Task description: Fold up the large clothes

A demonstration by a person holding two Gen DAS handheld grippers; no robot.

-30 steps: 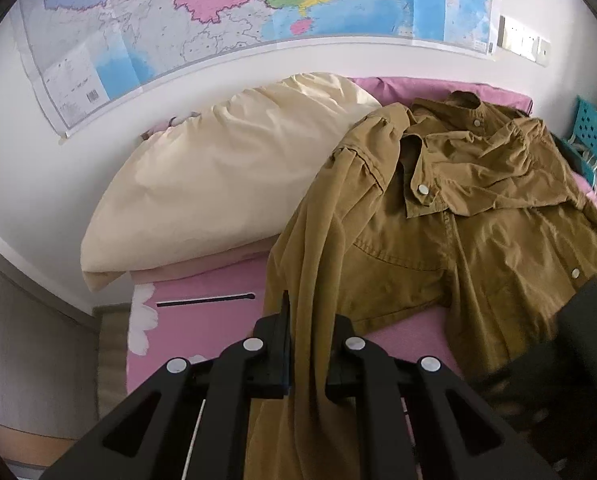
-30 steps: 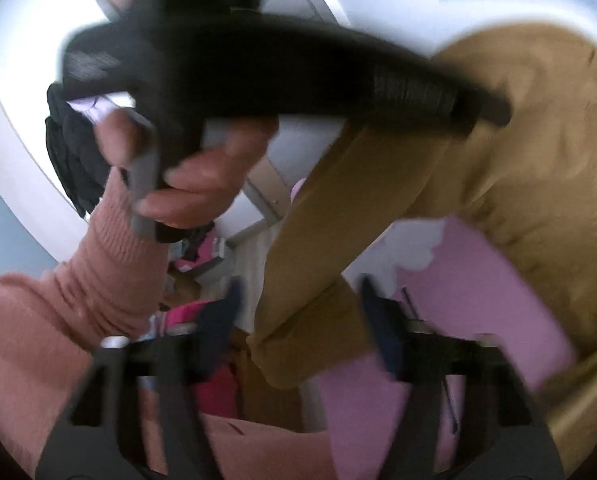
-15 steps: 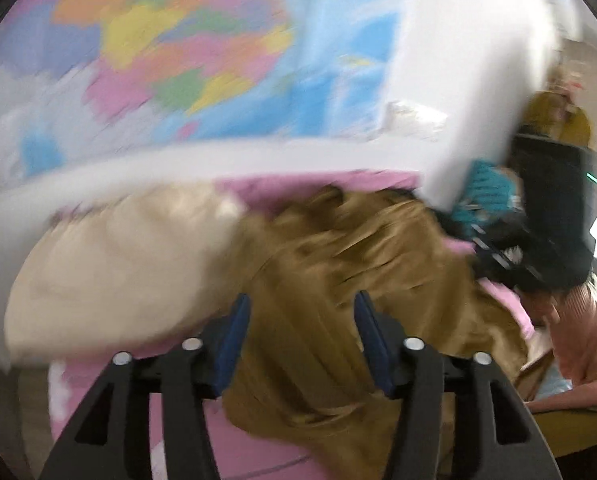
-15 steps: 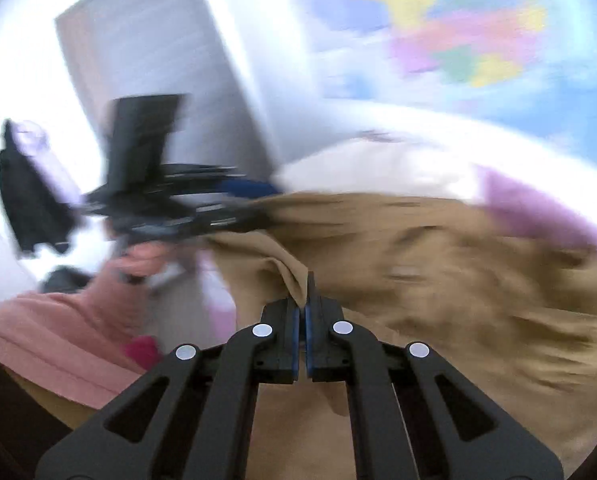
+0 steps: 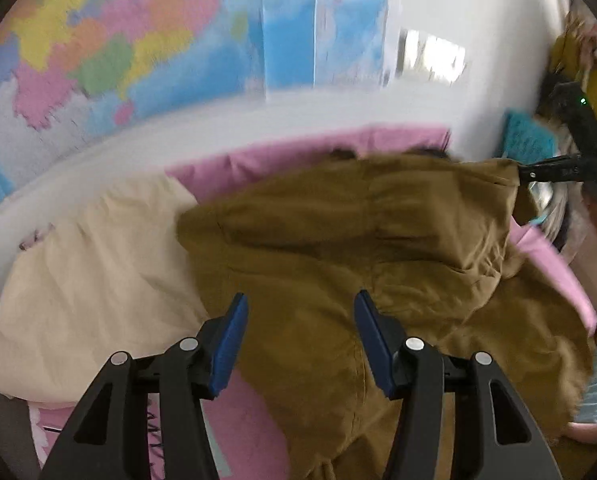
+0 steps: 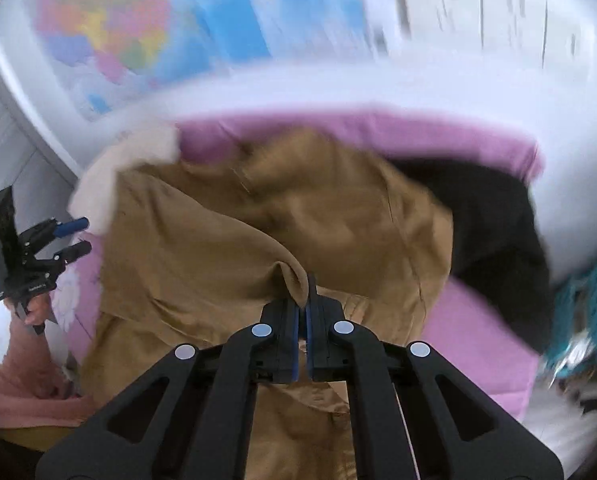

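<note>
Looks like the spreading-out step: the right gripper (image 6: pixel 302 296) is pinched tight on a fold of the brown jacket (image 5: pixel 338 248), which is heaped on the pink bed (image 5: pixel 282 156) w/ one edge over the cream pillow (image 5: pixel 90 264). The left gripper (image 5: pixel 300 332) hovers above it, jaws wide, holding nothing. Next it prob. needs a second edge to pull flat; frames are blurry, so I can't tell collar end or long axis.

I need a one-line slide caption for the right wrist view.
Right gripper pinching a fold of the brown shirt over the pink bed.
</note>
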